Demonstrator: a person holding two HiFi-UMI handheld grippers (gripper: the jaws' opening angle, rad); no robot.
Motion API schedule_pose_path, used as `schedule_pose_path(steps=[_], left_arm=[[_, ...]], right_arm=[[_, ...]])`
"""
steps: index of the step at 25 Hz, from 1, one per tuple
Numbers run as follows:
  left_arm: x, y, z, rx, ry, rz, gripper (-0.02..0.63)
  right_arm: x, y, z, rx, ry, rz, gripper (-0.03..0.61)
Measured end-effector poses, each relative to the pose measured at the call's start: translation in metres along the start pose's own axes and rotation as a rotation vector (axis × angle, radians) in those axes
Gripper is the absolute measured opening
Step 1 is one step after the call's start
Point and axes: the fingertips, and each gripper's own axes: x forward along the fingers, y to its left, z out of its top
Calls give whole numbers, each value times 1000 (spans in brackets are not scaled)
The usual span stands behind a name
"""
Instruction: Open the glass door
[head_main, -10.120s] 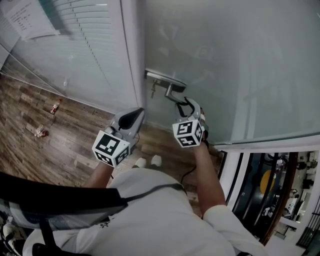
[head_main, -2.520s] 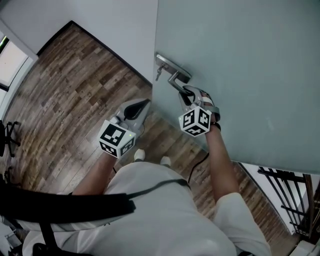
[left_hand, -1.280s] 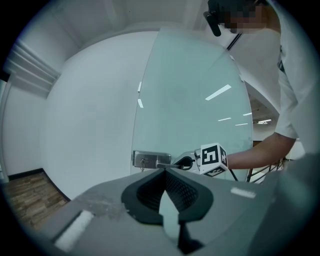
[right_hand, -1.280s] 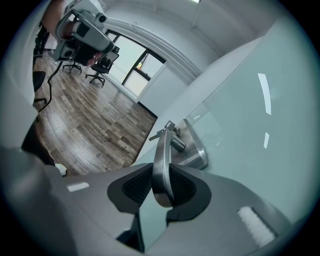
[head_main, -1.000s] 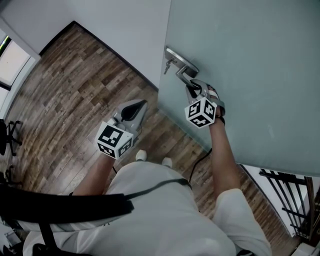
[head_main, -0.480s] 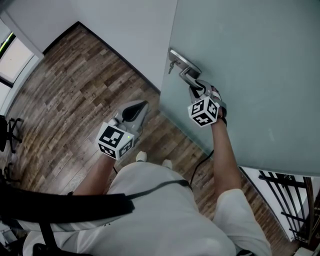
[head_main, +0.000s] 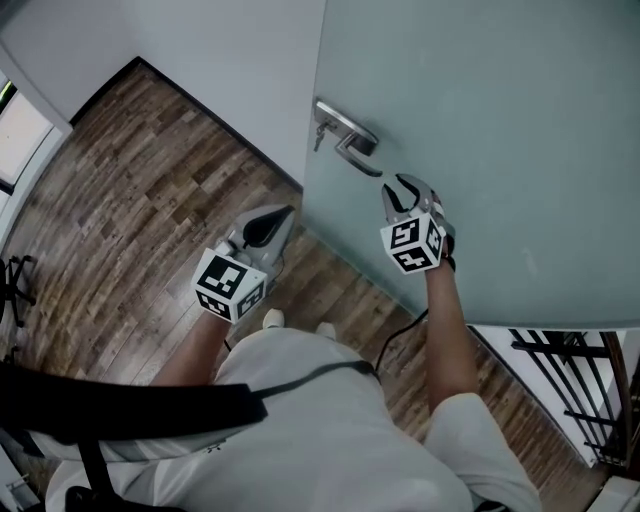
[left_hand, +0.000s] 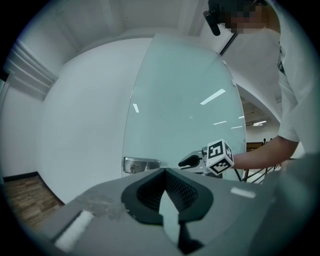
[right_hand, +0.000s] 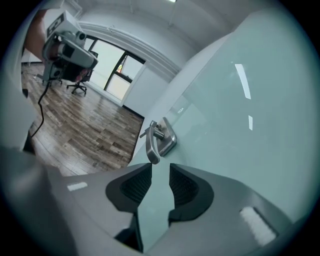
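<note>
We have just let go: our right gripper (head_main: 402, 190), which half a second ago sat on the door handle (head_main: 348, 143), now hangs just short of it and clear. Its jaws have been opening and stand at a moderate gap with nothing between them. In the right gripper view the lever's tip lies just ahead of the pads, untouched. The glass door (head_main: 500, 110) stands swung away from the wall, its free edge over the wooden floor (head_main: 130, 200), whereas ten seconds ago it sat against its frame. Our left gripper (head_main: 276, 218) stays beside the door's edge, jaws closed and empty. We judge the opening done, or nearly so
</note>
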Motion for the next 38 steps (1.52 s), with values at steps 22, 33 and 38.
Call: schedule_pose_path(steps=[22, 33, 38], left_arm=[[7, -54, 36, 4, -69, -85, 5], [-2, -52, 34, -3, -70, -55, 5], [-4, -46, 32, -3, -69, -44, 5]], right_arm=[[-164, 26, 66, 725, -389, -44, 9], [-160, 30, 66, 706, -363, -28, 8], [-158, 32, 67, 699, -360, -29, 8]])
